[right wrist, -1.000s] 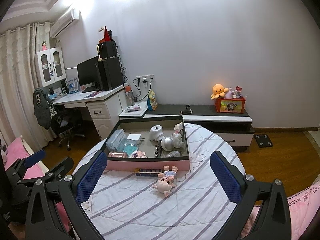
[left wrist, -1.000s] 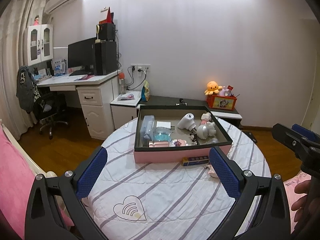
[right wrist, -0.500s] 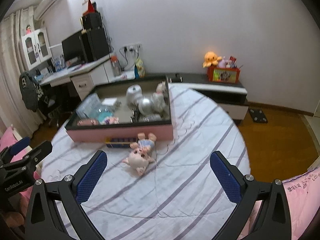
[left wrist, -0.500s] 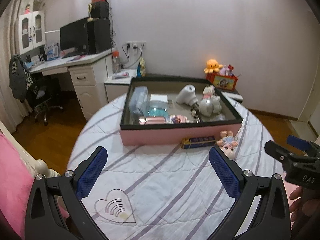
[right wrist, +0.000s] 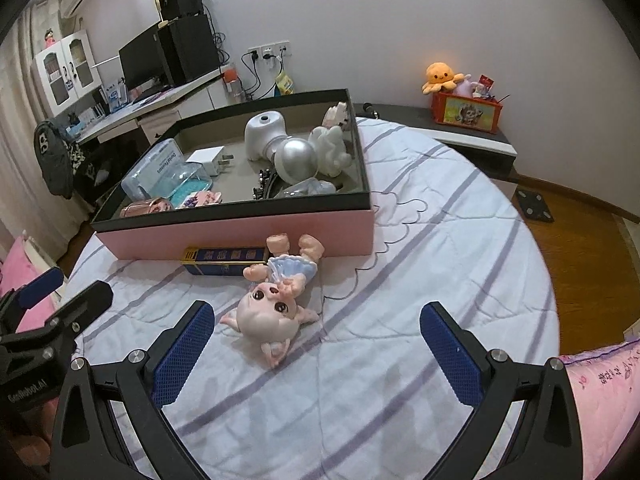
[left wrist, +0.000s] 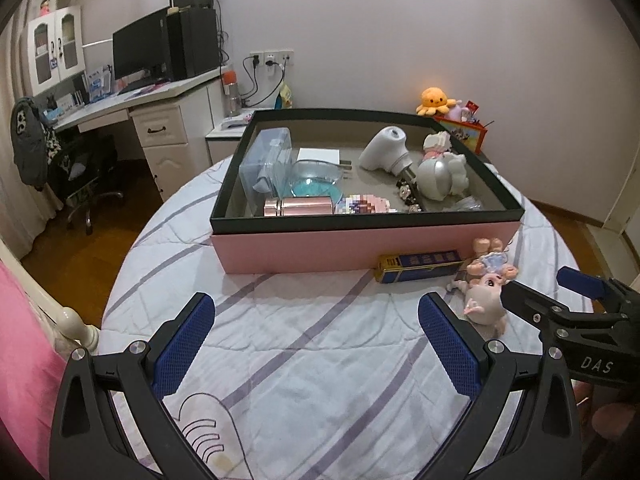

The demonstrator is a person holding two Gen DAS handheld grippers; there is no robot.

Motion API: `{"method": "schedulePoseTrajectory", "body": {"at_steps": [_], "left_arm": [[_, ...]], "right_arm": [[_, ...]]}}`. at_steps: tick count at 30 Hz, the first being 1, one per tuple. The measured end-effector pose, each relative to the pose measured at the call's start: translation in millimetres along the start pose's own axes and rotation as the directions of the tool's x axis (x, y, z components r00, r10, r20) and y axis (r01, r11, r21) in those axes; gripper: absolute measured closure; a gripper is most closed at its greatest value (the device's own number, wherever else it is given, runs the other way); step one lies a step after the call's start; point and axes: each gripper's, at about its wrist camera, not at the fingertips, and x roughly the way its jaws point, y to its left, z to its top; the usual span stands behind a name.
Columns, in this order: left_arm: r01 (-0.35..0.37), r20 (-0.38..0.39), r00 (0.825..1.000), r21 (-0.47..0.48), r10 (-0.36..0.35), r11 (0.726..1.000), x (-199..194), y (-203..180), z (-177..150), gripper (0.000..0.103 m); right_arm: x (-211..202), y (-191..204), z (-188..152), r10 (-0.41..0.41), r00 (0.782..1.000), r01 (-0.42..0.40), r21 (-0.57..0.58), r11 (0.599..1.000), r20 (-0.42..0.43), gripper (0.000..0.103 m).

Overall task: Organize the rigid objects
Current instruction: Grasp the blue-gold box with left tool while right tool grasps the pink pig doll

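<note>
**Hovering claws over a doll beside the pink box**

Hanging wide open over the striped quilt, the right claw is gripping nothing; its two blue pads are standing well apart. A pig-faced doll in a pale blue dress is lying on its back just ahead of that claw, nearer the left pad, head toward the camera and feet pointing at the box. Its feet are sitting against, or just short of, the pink wall of the box; which one I cannot tell.

Spreading just as wide, the left claw is also holding nothing, and is hovering above a bare stretch of the quilt with a stitched heart motif below it. In this view the right claw is reaching in from the right edge, its tip just beside the doll's head.

A dark blue and gold carton is lying flat along the front of the box, touching the doll's arm at one end.

Behind both, the pink box with a black rim is sitting open on the round counter. Inside it are lying a clear plastic case, a white plug adapter, a rose-gold cylinder, a white handheld massager and a silver ball, among smaller pieces too cluttered to name.

Farther off, an orange octopus plush is sitting on a low cabinet against the wall.
</note>
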Motion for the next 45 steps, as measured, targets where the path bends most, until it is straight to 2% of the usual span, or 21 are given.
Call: {"method": "schedulePoseTrajectory", "body": {"at_steps": [8, 11, 13, 15, 16, 24, 30, 37, 42, 45], "left_arm": [[-0.009, -0.032, 0.999, -0.01, 0.009, 1.0, 17, 8, 2, 0.0], [-0.003, -0.041, 0.999, -0.011, 0.002, 1.0, 22, 8, 2, 0.0], [0.001, -0.049, 0.999, -0.008, -0.001, 1.0, 25, 7, 2, 0.0], [0.004, -0.053, 0.999, -0.008, -0.004, 1.0, 28, 5, 2, 0.0], [0.008, -0.057, 0.998, -0.007, -0.009, 1.0, 29, 3, 2, 0.0], [0.072, -0.084, 0.994, 0.01, -0.071, 0.997, 42, -22, 7, 0.0], [0.124, -0.123, 0.985, -0.004, -0.124, 0.992, 60, -50, 12, 0.0], [0.113, -0.179, 0.977, -0.036, -0.118, 0.993, 89, -68, 19, 0.0], [0.098, -0.191, 0.976, -0.046, -0.105, 0.994, 97, -76, 23, 0.0], [0.059, -0.186, 0.981, -0.025, -0.062, 0.998, 103, -84, 23, 0.0]], "right_arm": [[36, 8, 7, 0.023, 0.998, -0.024, -0.007, 1.0, -0.058, 0.002], [48, 13, 5, 0.028, 0.997, -0.03, -0.028, 0.999, -0.076, 0.02], [50, 16, 3, 0.036, 0.997, -0.04, -0.046, 0.998, -0.075, 0.037], [48, 19, 3, 0.052, 0.996, -0.057, -0.071, 0.996, -0.066, 0.058], [46, 20, 3, 0.064, 0.996, -0.068, -0.073, 0.995, -0.063, 0.059], [33, 5, 1, 0.054, 0.998, -0.057, -0.076, 0.995, -0.046, 0.059], [29, -19, 4, -0.009, 0.999, 0.007, -0.064, 0.998, -0.038, 0.059], [31, -41, 6, -0.002, 0.999, 0.001, -0.032, 0.999, -0.035, 0.059], [32, -43, 6, 0.013, 0.999, -0.014, -0.033, 0.999, -0.032, 0.059], [32, -44, 6, 0.017, 0.999, -0.018, -0.035, 0.999, -0.033, 0.059]]}}
